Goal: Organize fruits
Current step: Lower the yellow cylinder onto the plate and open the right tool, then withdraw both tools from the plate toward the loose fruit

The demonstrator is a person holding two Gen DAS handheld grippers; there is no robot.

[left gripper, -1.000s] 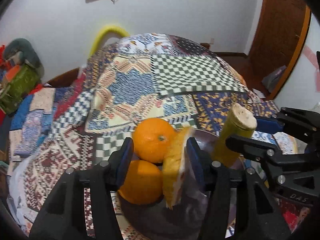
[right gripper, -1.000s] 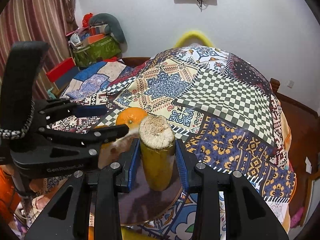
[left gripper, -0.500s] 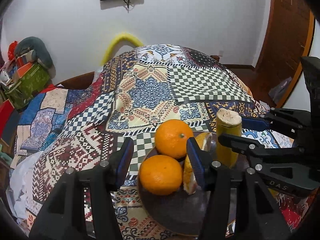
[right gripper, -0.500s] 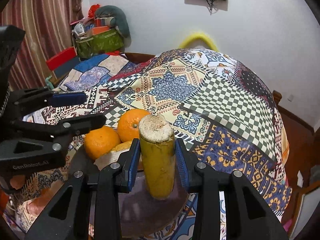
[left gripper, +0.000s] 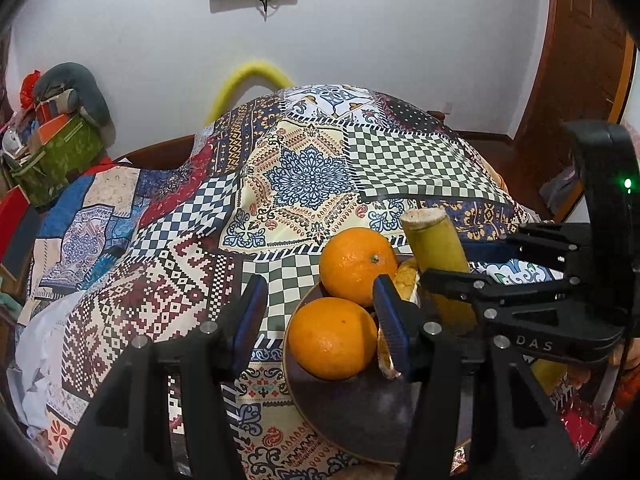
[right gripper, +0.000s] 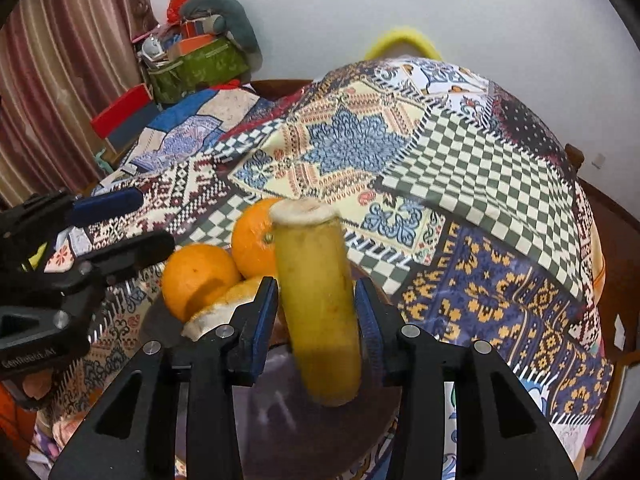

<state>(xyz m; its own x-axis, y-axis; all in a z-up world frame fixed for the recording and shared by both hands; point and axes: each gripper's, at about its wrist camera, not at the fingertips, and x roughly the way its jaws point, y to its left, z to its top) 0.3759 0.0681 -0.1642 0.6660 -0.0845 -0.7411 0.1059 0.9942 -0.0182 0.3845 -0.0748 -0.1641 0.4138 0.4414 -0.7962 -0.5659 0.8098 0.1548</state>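
A dark round plate (left gripper: 360,420) (right gripper: 280,412) sits on the patchwork cloth. On it lie two oranges, one nearer (left gripper: 333,338) (right gripper: 198,278) and one farther (left gripper: 358,265) (right gripper: 252,242), with an orange wedge (left gripper: 404,276) (right gripper: 224,308) beside them. My right gripper (right gripper: 316,316) (left gripper: 452,268) is shut on a yellow-green sugarcane piece (right gripper: 318,304) (left gripper: 438,256), held upright over the plate. My left gripper (left gripper: 318,324) (right gripper: 120,220) is open and empty, its jaws spread around the nearer orange's left side, above the plate's left rim.
The patchwork cloth (left gripper: 304,172) covers a domed table that drops off on all sides. A green bag with clutter (left gripper: 56,152) stands far left. A wooden door (left gripper: 580,60) is on the right. A yellow hoop (left gripper: 248,84) sticks up behind the table.
My left gripper has let go of the orange wedge and drawn back and left. The right gripper has tilted the sugarcane piece slightly while still holding it over the plate.
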